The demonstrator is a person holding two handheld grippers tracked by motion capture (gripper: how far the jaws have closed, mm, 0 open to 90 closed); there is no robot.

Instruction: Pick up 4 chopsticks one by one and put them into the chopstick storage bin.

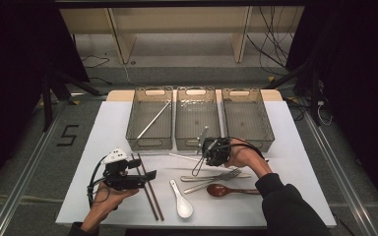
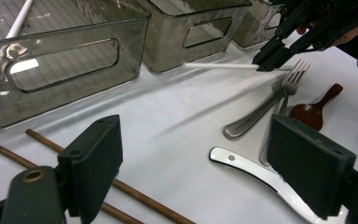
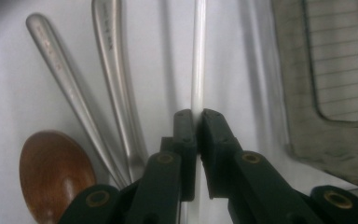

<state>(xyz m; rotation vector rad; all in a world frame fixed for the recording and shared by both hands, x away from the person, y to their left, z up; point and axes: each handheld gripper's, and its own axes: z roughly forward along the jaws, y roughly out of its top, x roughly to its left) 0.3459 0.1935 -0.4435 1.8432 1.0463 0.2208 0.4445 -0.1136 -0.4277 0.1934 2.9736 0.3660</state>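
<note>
Clearly the sorting is under way: three smoky translucent plastic bins stand in a row at the far side of the white desk point(image 1: 103, 147), and the left bin point(image 1: 150, 118) already holds one long white chopstick point(image 1: 153, 120) lying slantwise across its floor. Its mate, a slim white plastic chopstick point(image 3: 198, 60), lies on the desk just in front of the bins, and the right tool point(image 3: 196, 123) has its black jaws pressed together on it, pinching the stick near one end. Gripped at that end, the stick would likely swing up and over the bin wall without the tool fouling the rim.

Beside that stick lie two stainless steel forks point(image 3: 98, 79), side by side, and a reddish-brown wooden spoon point(image 3: 56, 172), untouched; from above, a white ceramic soup spoon point(image 1: 181, 200) rests nearer the person. These look to be waiting for the middle bin point(image 1: 197, 118) and the right bin point(image 1: 247, 118), which I judge are meant for other kinds.

The left tool point(image 2: 205, 168) hangs low over the desk with its jaws spread wide and nothing between them, held off to the left near a pair of dark brown wooden chopsticks point(image 1: 147, 187). It seems parked there, perhaps ready for those next.
</note>
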